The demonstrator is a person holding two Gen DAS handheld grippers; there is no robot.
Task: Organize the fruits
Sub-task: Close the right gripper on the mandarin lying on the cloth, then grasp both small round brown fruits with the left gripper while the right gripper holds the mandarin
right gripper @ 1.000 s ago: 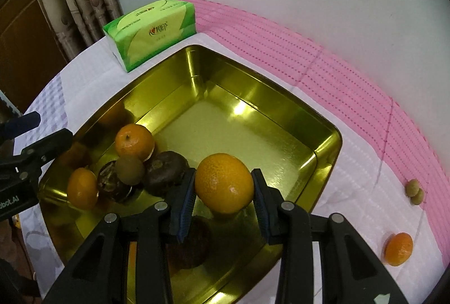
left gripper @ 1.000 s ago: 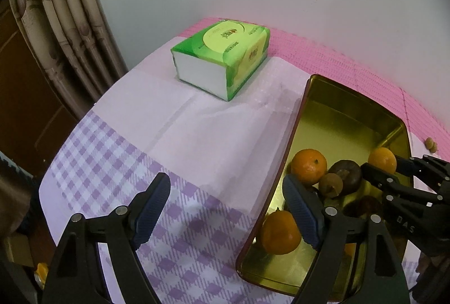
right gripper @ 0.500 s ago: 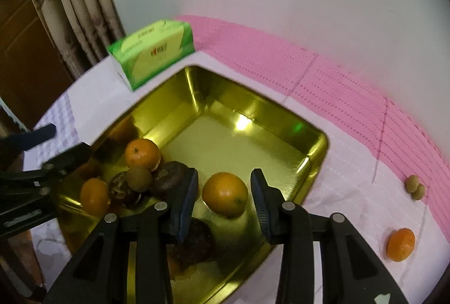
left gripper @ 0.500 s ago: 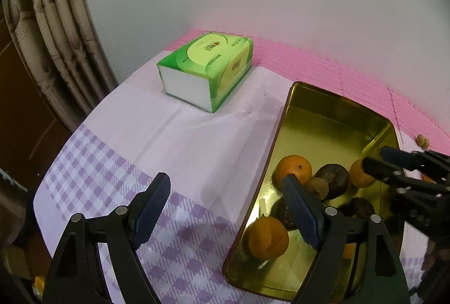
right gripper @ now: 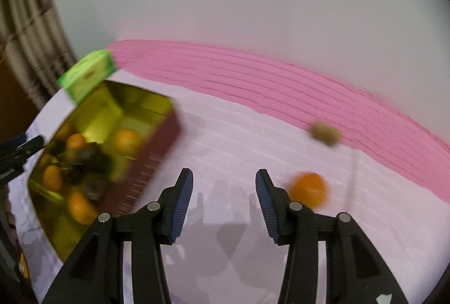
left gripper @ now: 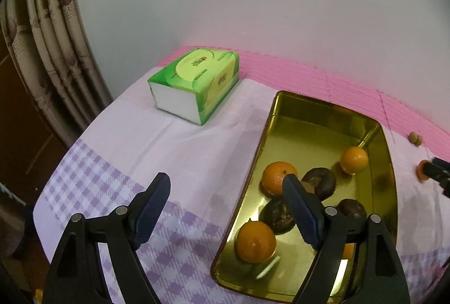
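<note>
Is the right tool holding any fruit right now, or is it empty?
Empty. The right tool has just been opening, with only bare cloth between its pads; the loose orange lies beside it, outside the tray.

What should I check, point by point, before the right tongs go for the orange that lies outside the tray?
1. Right tongs empty: ok. The jaws have just been opening and nothing is between them.
2. Loose orange on the cloth, clear of the gold tray: ok.
3. Tongs lined up with it: not ok, it lies beside the right finger, not between the jaws.
4. Jaws wide enough for it: cannot tell.
5. Sharp view: not ok, the right wrist picture is blurred.
6. Left tongs open, empty, away from it: ok.
</note>
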